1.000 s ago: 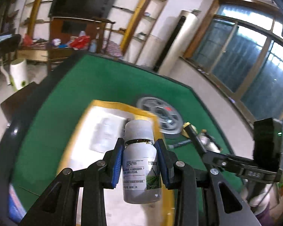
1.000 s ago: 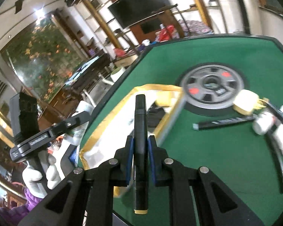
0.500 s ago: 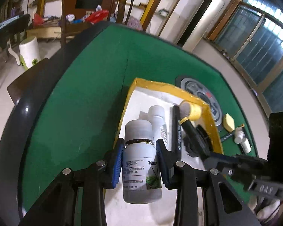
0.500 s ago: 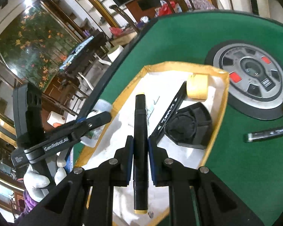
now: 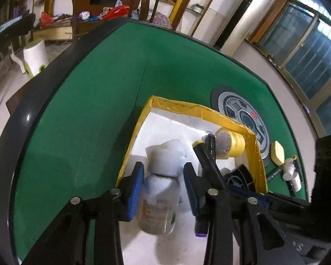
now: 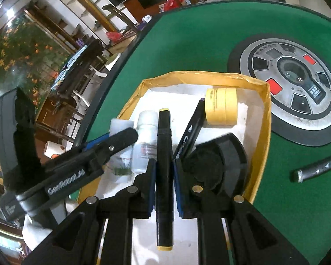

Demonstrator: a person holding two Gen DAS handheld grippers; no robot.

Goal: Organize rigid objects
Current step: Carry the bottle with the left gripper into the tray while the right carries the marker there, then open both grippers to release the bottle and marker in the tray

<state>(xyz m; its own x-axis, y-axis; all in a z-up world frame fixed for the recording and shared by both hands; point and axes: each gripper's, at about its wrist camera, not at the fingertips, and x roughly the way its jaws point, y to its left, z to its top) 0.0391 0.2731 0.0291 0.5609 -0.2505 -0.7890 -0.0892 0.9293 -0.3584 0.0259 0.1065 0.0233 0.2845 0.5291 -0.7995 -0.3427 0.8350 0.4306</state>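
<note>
We see left tool [image 5: 162, 184] pads just opening, bottle [image 5: 160, 195] loose between, over box [image 5: 178, 106]. Right tool [image 6: 164, 182] clamps marker [image 6: 164, 170], long axis along fingers, box directly below.

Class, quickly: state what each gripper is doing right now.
Left gripper: jaws just opening, white bottle between the pads, released over the box.
Right gripper: shut on the black marker.
</note>
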